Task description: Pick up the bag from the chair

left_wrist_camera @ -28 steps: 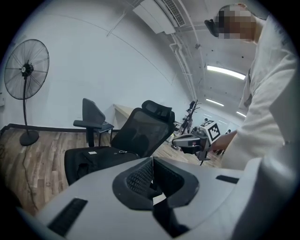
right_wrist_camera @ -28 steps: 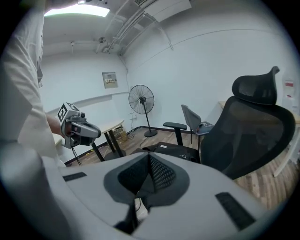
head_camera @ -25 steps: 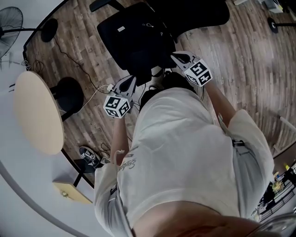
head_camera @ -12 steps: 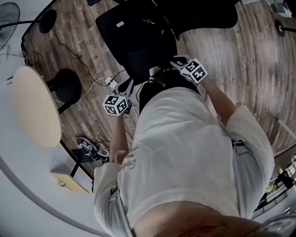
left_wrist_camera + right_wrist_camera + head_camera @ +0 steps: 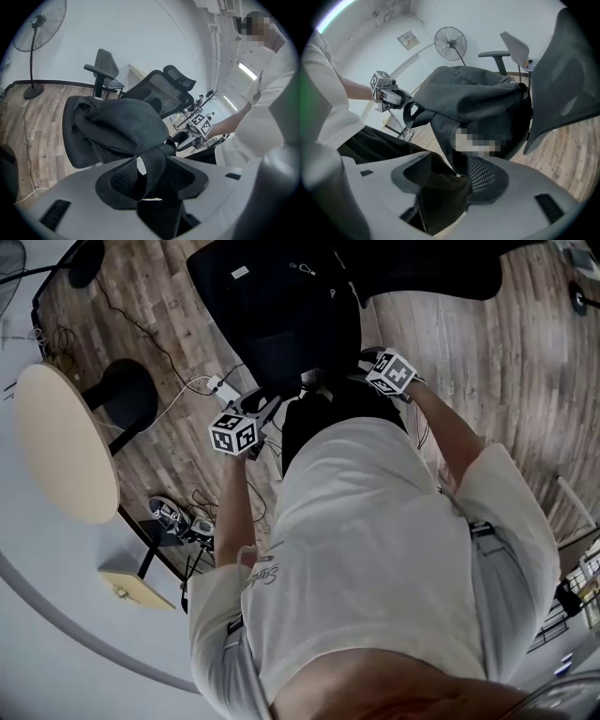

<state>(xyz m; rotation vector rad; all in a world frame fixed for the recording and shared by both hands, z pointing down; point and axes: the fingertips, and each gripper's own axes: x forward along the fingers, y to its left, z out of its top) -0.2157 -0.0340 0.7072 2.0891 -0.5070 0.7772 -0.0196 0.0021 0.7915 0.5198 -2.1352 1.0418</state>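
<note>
Bag (image 5: 122, 124) clamped by left tongs (image 5: 150, 183) and right tongs (image 5: 440, 187) — both pulled slightly back from the chair (image 5: 161, 89); lift starting.

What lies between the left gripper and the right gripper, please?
The black fabric bag spans the gap: left gripper and right gripper are each shut on a part of it, as both gripper views show.

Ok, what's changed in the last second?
Mostly the head view shifted. The left hand-held gripper and right hand-held gripper drew slightly closer together at the edge of the chair. No grasp or release shows: both are shut on the bag, which still lies on the chair.
</note>
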